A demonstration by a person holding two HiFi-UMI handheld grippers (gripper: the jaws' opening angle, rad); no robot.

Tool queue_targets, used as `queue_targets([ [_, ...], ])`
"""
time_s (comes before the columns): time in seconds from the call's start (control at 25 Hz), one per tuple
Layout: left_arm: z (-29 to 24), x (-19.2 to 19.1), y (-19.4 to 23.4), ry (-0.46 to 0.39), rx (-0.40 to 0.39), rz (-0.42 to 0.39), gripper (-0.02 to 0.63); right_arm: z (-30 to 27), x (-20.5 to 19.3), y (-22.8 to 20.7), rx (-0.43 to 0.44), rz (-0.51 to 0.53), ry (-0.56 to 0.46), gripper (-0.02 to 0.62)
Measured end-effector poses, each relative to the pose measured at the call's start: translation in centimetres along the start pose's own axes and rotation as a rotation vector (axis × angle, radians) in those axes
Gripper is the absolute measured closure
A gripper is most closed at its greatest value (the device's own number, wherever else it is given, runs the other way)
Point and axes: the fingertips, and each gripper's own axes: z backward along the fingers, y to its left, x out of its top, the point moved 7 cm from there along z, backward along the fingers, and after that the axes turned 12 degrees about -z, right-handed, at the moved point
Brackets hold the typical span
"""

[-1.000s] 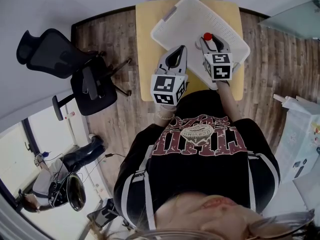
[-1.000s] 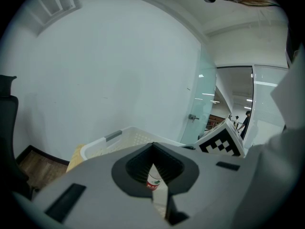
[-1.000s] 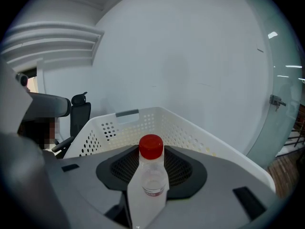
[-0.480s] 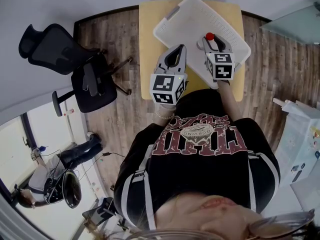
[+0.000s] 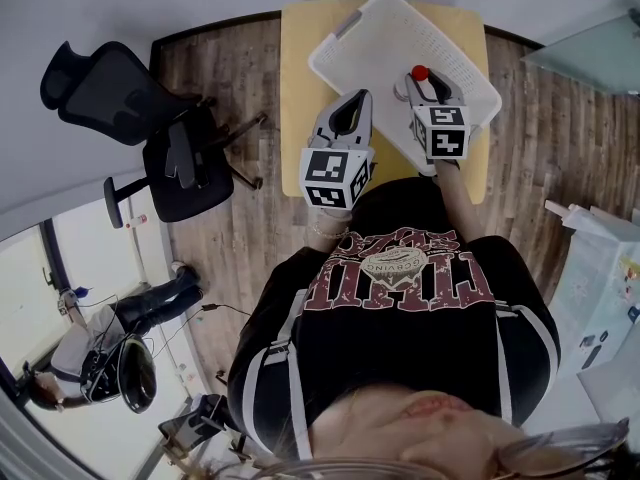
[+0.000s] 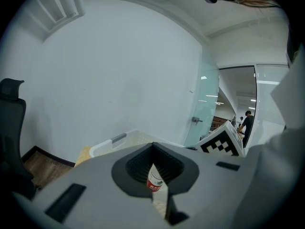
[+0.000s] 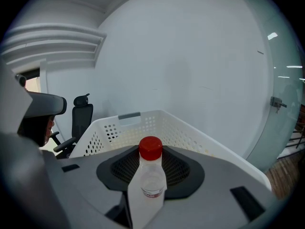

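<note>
My right gripper [image 5: 421, 80] is shut on a clear plastic bottle [image 7: 147, 187] with a red cap [image 7: 150, 148], held upright over the white perforated basket [image 5: 392, 20]. The cap [image 5: 418, 72] also shows in the head view. My left gripper [image 5: 349, 108] hangs over the basket's near left rim, level with the right one. Its jaws are closed on a small clear bottle with a red label [image 6: 155, 181], which only shows in the gap between them. The basket [image 7: 125, 128] stands on a small yellow table [image 5: 300, 78].
A black office chair [image 5: 135, 118] stands on the wooden floor left of the table. White boxes [image 5: 600, 268] are at the right edge. The right gripper's marker cube [image 6: 221, 143] shows beside the left gripper. A glass door [image 6: 209, 104] is behind.
Almost nothing has changed. Both grippers keep their hold over the basket, and the views have shifted only slightly.
</note>
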Motion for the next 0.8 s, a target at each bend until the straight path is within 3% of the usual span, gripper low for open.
queue_targets([
  [0.8, 0.5, -0.2, -1.2, -0.009, -0.012, 0.0, 0.557, 1.9, 0.3, 0.1, 0.041, -0.012, -0.043, 0.439],
])
